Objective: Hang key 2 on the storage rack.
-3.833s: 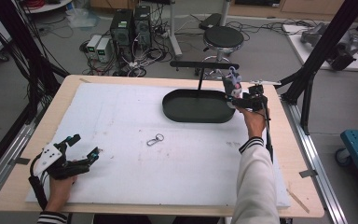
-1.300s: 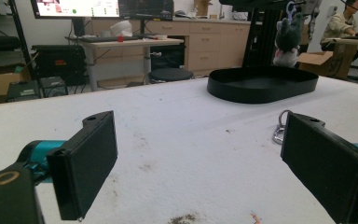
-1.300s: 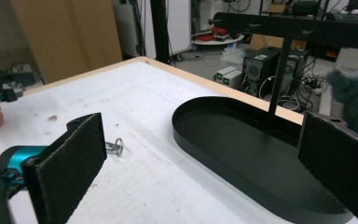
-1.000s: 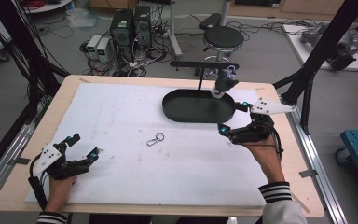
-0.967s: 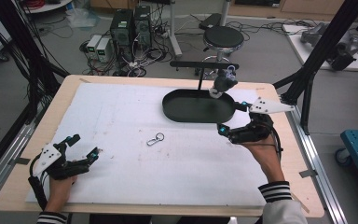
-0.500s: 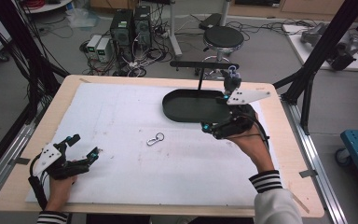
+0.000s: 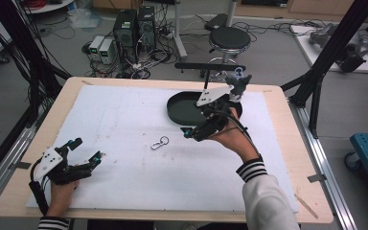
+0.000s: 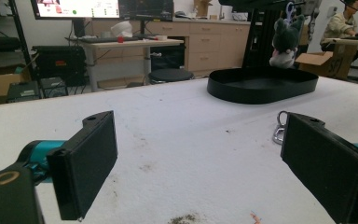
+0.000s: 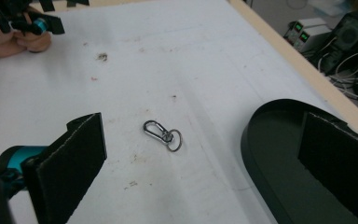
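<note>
Scuffed white foam table [image 7: 124, 120] holds a steel carabiner [image 7: 159, 142]; both flat-jawed tools [image 7: 83, 154] [image 7: 188, 132] gape

A shiny silver metal snap hook with ring [image 9: 162, 134] is lying on the white, brown-speckled foam sheet [image 7: 124, 120] covering the pale wooden worktop [image 7: 287, 120]. A matte black oval tray [image 7: 182, 108] is showing dark beside a black-and-white striped sleeve cuff [image 7: 249, 170].

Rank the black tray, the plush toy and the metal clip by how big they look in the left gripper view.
1. black tray, widest by far.
2. plush toy, hanging above the tray's far side.
3. metal clip, smallest, though partly hidden behind the claw pad and nearer the camera, so its full size is unsure.
</note>
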A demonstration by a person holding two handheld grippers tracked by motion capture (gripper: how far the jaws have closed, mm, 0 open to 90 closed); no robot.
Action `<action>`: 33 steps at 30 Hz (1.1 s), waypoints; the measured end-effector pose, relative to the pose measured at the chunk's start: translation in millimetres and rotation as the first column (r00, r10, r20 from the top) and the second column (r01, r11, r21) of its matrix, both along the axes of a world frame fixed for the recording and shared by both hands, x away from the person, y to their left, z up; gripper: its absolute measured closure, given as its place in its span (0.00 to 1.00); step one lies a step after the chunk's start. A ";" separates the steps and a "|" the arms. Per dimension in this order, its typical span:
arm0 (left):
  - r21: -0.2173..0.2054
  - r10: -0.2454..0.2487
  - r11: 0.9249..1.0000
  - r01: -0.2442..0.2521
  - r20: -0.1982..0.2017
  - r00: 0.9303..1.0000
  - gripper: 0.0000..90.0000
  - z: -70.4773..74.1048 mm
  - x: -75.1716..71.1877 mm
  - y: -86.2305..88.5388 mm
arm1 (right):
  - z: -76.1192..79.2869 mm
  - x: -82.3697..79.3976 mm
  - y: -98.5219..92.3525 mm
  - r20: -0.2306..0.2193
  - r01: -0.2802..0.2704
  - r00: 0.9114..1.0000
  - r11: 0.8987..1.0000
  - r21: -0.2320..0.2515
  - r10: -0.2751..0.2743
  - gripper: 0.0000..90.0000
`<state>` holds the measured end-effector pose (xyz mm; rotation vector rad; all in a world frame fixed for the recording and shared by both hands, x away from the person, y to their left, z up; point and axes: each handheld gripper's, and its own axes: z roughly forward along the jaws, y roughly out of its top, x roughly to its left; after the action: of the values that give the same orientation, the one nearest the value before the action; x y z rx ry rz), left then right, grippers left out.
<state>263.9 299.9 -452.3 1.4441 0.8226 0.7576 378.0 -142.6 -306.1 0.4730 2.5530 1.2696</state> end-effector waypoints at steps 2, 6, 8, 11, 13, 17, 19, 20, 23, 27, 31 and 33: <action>0.000 0.000 1.000 0.000 0.000 1.000 0.12 0.0 0.0 0.0 | -2.5 2.6 5.7 -0.012 -0.010 1.000 1.000 -0.013 0.010 0.01; -0.006 0.001 1.000 -0.001 -0.002 1.000 0.12 0.0 0.3 0.1 | -6.5 8.8 15.7 -0.025 -0.027 0.999 0.999 -0.032 0.026 0.01; -0.006 0.000 1.000 0.000 -0.006 1.000 0.12 0.1 0.8 0.5 | -8.5 10.6 21.4 -0.034 -0.033 0.999 0.999 -0.042 0.031 0.01; -0.007 0.000 1.000 0.000 -0.003 1.000 0.12 0.0 0.4 0.2 | -12.2 13.9 29.9 -0.042 -0.054 0.998 0.997 -0.052 0.052 0.01; -0.003 -0.001 1.000 0.001 0.002 1.000 0.12 -0.1 -0.2 0.1 | -15.3 16.3 35.5 -0.051 -0.064 0.997 0.996 -0.069 0.061 0.01; -0.007 0.001 1.000 -0.001 0.004 1.000 0.12 -0.2 -0.2 0.3 | -22.1 23.1 44.6 -0.068 -0.082 0.995 0.993 -0.085 0.077 0.01; -0.007 0.001 1.000 -0.001 0.004 1.000 0.12 -0.2 -0.2 0.3 | -25.5 27.2 48.8 -0.083 -0.092 0.993 0.992 -0.092 0.084 0.01; -0.007 0.001 1.000 -0.001 0.004 1.000 0.12 -0.2 -0.2 0.4 | -27.1 29.0 50.8 -0.089 -0.096 0.992 0.991 -0.094 0.087 0.01; -0.007 0.001 1.000 -0.001 0.002 1.000 0.12 -0.1 -0.1 0.6 | -32.3 33.8 57.5 -0.109 -0.112 0.989 0.987 -0.112 0.100 0.01; -0.004 0.000 1.000 0.000 -0.002 1.000 0.12 0.0 0.2 0.8 | -39.7 39.5 65.3 -0.130 -0.131 0.985 0.982 -0.133 0.114 0.01; -0.005 0.001 1.000 -0.001 -0.005 1.000 0.12 0.1 0.6 0.7 | -46.4 43.3 70.9 -0.146 -0.141 0.982 0.979 -0.149 0.119 0.01; -0.004 0.001 1.000 -0.001 -0.005 1.000 0.12 0.1 0.6 0.7 | -49.2 45.1 72.3 -0.151 -0.145 0.981 0.977 -0.159 0.121 0.01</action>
<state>264.6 300.6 -452.2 1.4425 0.8282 0.7526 423.1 -70.2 -355.3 0.3725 2.8243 1.0825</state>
